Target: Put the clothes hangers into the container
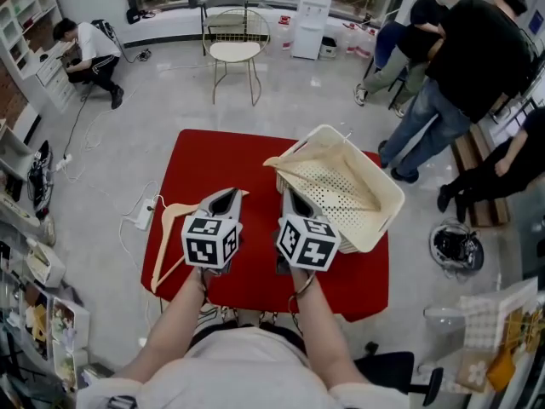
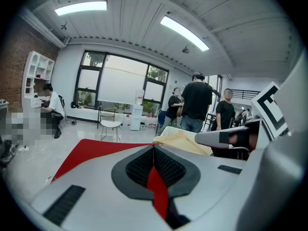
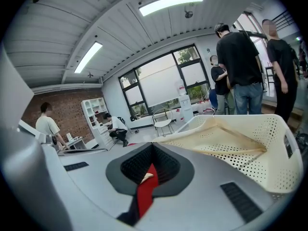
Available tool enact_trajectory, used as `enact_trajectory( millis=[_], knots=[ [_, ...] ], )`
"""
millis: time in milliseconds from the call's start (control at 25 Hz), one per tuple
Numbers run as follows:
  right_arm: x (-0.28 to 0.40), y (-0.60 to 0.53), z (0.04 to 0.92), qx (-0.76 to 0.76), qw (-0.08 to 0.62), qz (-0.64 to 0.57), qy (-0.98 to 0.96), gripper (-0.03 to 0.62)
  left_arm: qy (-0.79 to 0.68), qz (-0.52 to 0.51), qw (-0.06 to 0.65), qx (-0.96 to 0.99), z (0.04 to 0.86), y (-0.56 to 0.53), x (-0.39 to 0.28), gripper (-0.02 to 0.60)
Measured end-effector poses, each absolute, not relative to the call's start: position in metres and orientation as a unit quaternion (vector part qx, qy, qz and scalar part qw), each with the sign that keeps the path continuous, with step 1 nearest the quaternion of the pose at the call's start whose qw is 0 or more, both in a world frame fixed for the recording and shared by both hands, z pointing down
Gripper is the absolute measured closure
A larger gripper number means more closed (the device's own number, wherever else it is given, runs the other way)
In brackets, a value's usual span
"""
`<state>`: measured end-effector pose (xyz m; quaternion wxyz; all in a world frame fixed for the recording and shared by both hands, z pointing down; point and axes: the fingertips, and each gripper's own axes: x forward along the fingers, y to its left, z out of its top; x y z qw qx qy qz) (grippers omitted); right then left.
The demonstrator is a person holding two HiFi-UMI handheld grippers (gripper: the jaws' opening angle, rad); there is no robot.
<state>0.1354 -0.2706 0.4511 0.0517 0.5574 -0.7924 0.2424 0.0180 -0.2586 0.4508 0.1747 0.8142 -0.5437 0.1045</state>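
One hanger (image 1: 168, 220) lies at the counter's (image 1: 221, 156) 8 o'clock, its long axis running 7 to 1 o'clock and its neck toward 10. A second hanger (image 1: 328, 184) lies in the basket (image 1: 389, 196) at 3 o'clock. The left gripper (image 2: 153, 148) and right gripper (image 3: 153, 146) have their fingers pressed together, empty.

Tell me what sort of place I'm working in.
Probably an open office or lab workspace, not a home: a water dispenser stands by big windows, white shelving lines a brick wall, and several people stand nearby.
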Motion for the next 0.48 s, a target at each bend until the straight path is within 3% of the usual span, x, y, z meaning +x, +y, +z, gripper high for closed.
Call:
enact_trajectory(
  millis=[320, 480],
  knots=[
    [0.084, -0.271, 0.470, 0.517, 0.084, 0.253, -0.813, 0.579, -0.564, 0.097, 0.223, 0.789, 0.482, -0.240, -0.032, 0.566],
    [0.047, -0.268, 0.489, 0.488, 0.108, 0.264, -0.825, 0.579, -0.583, 0.098, 0.258, 0.764, 0.511, -0.221, -0.075, 0.477]
  ],
)
